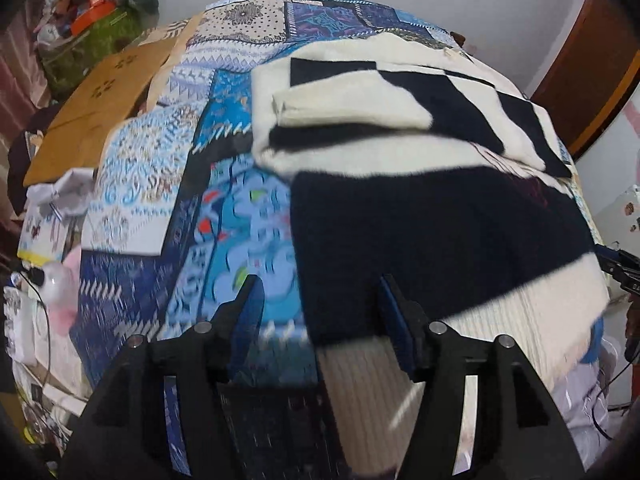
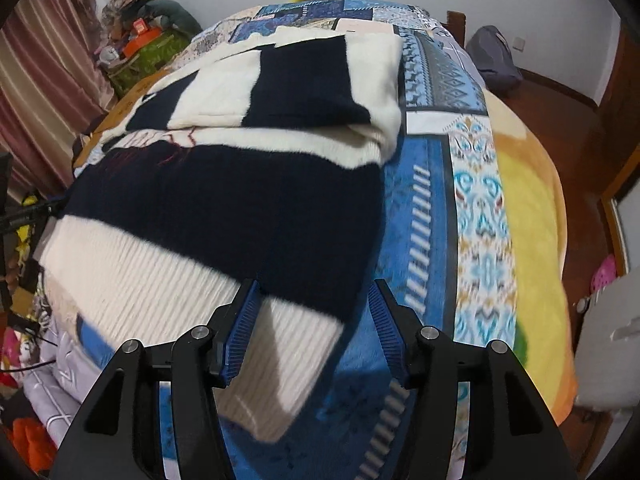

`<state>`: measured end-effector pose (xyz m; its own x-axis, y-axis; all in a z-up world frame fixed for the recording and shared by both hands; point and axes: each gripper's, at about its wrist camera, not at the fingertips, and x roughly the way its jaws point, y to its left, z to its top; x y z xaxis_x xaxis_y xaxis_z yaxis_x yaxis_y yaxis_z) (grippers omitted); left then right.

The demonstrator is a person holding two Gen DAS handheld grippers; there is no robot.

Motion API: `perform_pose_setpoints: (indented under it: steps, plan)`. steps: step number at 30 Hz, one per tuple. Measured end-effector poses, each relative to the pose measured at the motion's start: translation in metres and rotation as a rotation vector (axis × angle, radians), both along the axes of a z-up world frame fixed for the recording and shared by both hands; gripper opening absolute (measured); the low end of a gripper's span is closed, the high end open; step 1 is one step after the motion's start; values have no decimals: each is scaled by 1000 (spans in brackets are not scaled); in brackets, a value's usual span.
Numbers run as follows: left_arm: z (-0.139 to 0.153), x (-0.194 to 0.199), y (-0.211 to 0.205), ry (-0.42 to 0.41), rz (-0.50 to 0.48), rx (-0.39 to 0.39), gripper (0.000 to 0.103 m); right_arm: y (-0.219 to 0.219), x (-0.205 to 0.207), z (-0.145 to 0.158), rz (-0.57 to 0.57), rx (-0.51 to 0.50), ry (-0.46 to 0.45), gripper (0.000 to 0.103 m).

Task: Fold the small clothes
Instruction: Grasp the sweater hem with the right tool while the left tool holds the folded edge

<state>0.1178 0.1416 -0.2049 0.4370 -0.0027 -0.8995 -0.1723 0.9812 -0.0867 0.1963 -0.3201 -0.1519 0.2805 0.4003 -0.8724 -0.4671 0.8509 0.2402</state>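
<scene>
Left wrist view, from 9 o'clock across: cardboard sheet (image 1: 100, 108) lying on the far left edge of a bed under a blue patchwork bedspread (image 1: 236, 216). Toward 12 to 3 o'clock, a cream-and-navy striped knit sweater (image 1: 432, 220) spread on the bedspread, sleeves folded in over the chest, ribbed cream hem nearest the camera. At 6 o'clock, left gripper (image 1: 318, 296) spread wide, empty, hovering over the sweater's lower left corner, one blue-padded finger above bedspread, the other above navy knit. At 3 o'clock, the tip of the other tool just beside the hem's far edge.

Right wrist view, from 9 o'clock: striped curtain (image 2: 44, 60) along the wall, then the same sweater (image 2: 224, 200) filling 10 to 12 o'clock, folded sleeve lying across the top. At 6 o'clock, right gripper (image 2: 312, 296) spread wide, holding nothing, straddling the sweater's lower right corner. Toward 3 o'clock, a yellow-orange blanket (image 2: 532, 216) edging the bed, wooden floor beyond.
</scene>
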Motion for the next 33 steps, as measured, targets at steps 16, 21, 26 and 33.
perform_pose_setpoints:
  steps: [16,21,26,33]
  plan:
    - [30,-9,-19,-86,-72,-44,7,7,-7,13,9,130,-39,7]
    - [72,15,-15,-192,-75,-52,7,20,20,45,26,165,-139,6]
    - [92,69,1,-227,-40,-78,7,39,58,65,48,153,-239,6]
    - [60,158,38,-165,48,-68,7,66,142,50,16,85,-259,6]
